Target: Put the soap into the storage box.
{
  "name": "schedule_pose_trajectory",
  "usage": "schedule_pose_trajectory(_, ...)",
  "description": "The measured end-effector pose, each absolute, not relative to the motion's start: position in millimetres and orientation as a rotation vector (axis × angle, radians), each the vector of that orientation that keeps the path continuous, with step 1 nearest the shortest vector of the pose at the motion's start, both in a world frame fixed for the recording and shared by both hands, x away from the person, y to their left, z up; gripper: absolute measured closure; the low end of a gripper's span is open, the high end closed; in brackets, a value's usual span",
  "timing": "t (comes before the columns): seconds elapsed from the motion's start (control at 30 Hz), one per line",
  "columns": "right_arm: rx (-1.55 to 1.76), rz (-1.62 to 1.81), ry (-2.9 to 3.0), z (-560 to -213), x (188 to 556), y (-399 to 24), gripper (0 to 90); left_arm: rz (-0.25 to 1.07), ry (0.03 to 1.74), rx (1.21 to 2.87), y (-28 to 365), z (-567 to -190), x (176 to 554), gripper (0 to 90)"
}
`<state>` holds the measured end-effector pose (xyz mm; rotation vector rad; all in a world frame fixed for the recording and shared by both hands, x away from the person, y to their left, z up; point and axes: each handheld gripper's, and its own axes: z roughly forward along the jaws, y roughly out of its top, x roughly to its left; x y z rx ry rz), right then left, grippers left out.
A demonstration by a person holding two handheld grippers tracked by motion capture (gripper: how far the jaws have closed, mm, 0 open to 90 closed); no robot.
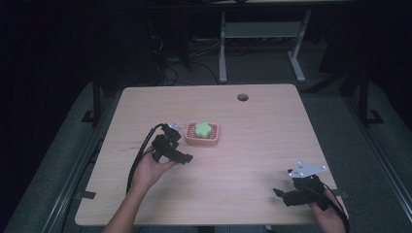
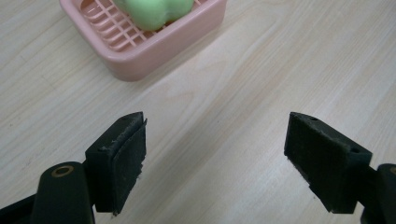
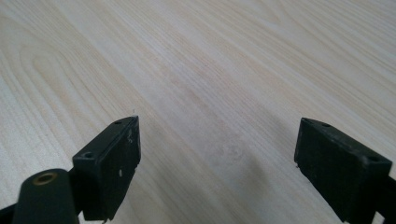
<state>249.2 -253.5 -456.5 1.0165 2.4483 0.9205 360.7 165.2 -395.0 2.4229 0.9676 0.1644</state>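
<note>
Scene: a person at a pale wooden table [image 1: 252, 145] works a hand-held two-jaw gripper in each hand, seen from the high view.
Left gripper: the left gripper [image 2: 215, 154] hangs just short of a pink soap dish [image 1: 202, 134], jaws spread wide with bare tabletop between the pads and nothing in their hold.
Right gripper: the right gripper [image 3: 217, 163] sits low near the table's near right corner, well apart from the dish; its jaws are also wide open and empty, over plain wood.
The dish: a shallow pink tray with a slatted floor, standing left of the table's middle; in the left gripper view its rim [image 2: 140, 56] lies ahead of the open jaws and to their left.
The soap: a green, lobed soap [image 1: 202, 128] rests inside the dish, on the slats, touched by neither gripper.
Progress: by the look of it, the soap is seated in its dish and no tool has hold of anything, so either the placing is finished or a pick-up has not yet begun; the pictures cannot settle which.
What is left: if the soap is to be lifted, the left gripper's approach and closing are both undone.
</note>
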Motion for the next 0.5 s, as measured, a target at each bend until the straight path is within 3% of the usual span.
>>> schedule_pose_trajectory(0.5, 1.029, 0.909, 2.455, -457.1, 248.8, -252.1, 14.0, 0.178, 0.986, 2.417, 184.0, -400.5, 343.9, 20.6)
